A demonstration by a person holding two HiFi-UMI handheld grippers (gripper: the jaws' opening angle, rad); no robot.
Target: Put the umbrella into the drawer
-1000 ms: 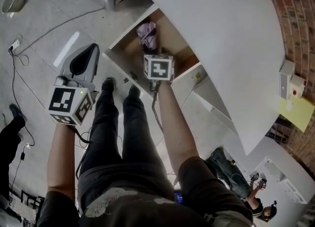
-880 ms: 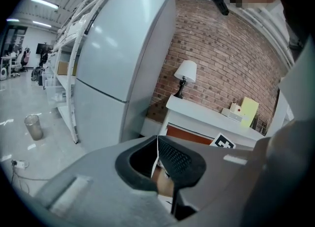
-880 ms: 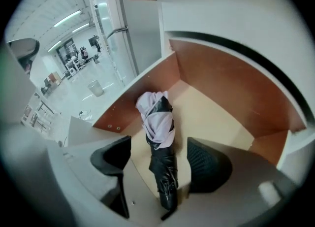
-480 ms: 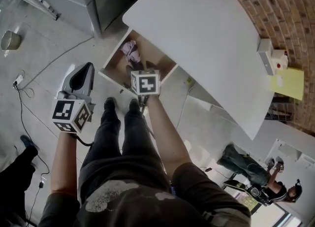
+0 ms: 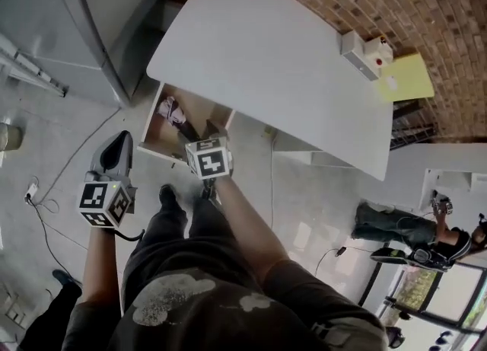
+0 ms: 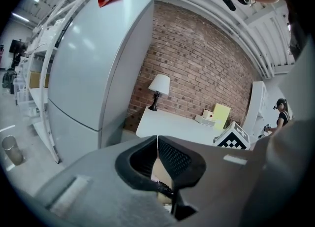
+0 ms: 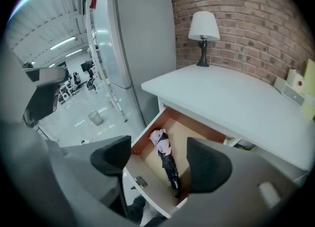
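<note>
The folded umbrella (image 5: 172, 110), pink and black, lies inside the open wooden drawer (image 5: 162, 149) under the white desk (image 5: 266, 60). In the right gripper view the umbrella (image 7: 166, 158) rests lengthwise on the drawer's floor, with the drawer's front wall (image 7: 147, 191) nearest me. My right gripper (image 7: 162, 164) hangs above the drawer, open, with nothing between its jaws. In the head view the right gripper (image 5: 208, 141) sits over the drawer's near right corner. My left gripper (image 5: 119, 141) is held out to the left of the drawer. Its jaws meet, shut and holding nothing, in the left gripper view (image 6: 157, 142).
A tall grey fridge (image 5: 76, 22) stands left of the desk. A lamp (image 7: 203, 29) sits at the desk's far end, and a white box (image 5: 364, 54) and a yellow sheet (image 5: 407, 79) lie by the brick wall. A person (image 5: 411, 228) crouches at the right. Cables trail on the floor (image 5: 38, 189).
The head view has pulled back and shows more of the desk and wall. My right gripper has drawn back from the drawer. The umbrella has stayed inside.
</note>
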